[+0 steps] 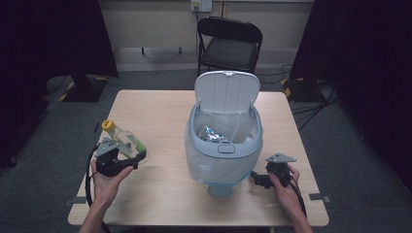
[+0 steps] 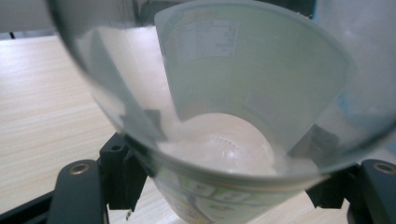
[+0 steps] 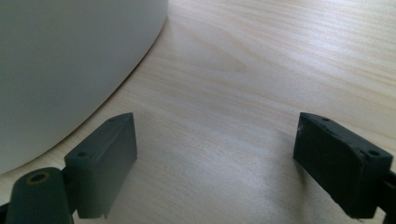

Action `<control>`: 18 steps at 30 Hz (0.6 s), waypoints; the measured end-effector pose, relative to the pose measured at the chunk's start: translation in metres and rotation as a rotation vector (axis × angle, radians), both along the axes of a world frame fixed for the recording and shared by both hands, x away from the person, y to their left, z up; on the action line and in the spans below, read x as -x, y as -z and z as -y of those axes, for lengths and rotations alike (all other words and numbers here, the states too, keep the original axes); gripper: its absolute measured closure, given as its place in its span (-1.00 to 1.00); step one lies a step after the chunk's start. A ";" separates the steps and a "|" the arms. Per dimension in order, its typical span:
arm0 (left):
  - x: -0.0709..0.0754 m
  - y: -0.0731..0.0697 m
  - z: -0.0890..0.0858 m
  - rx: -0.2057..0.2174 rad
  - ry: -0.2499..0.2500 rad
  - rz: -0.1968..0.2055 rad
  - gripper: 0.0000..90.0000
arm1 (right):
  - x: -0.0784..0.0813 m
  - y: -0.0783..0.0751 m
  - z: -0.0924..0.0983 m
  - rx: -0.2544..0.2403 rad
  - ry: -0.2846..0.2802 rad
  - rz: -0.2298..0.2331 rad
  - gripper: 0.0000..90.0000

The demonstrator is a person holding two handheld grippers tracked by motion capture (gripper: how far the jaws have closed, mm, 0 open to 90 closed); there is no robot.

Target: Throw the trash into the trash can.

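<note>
Left gripper (image 1: pixel 127 154) is clamping the clear plastic bottle (image 1: pixel 122 138) wide-jawed; keep squeezing lightly, clearing the bin (image 1: pixel 223 145) rim. Right gripper (image 1: pixel 257 178) is idling open, empty, on the desk (image 1: pixel 160 194).

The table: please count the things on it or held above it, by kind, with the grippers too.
Clear plastic bottle, yellow cap, held by the left gripper: 1
White bin, lid open, with liner bag: 1
Grippers, counting the open right gripper: 2
Total: 4
</note>
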State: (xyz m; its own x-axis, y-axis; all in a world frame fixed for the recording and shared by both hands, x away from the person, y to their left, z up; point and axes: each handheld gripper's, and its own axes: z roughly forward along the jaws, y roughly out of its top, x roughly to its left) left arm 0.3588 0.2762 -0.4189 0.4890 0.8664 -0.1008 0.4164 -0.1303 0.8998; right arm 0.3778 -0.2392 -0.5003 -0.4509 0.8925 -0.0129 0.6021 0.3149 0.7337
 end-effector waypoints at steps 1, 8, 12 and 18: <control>0.000 -0.002 0.001 0.000 0.001 0.009 -0.38 | 0.000 0.000 0.000 0.001 0.000 0.001 -0.73; 0.005 -0.015 0.006 0.006 0.040 0.038 -0.38 | 0.000 0.000 0.000 0.002 -0.001 0.003 -0.73; 0.009 -0.023 0.014 0.001 0.075 0.053 -0.38 | 0.000 0.000 0.000 0.000 0.002 0.001 -0.73; 0.011 -0.035 0.024 0.000 0.099 0.083 -0.38 | 0.000 0.000 0.000 0.000 0.001 0.001 -0.73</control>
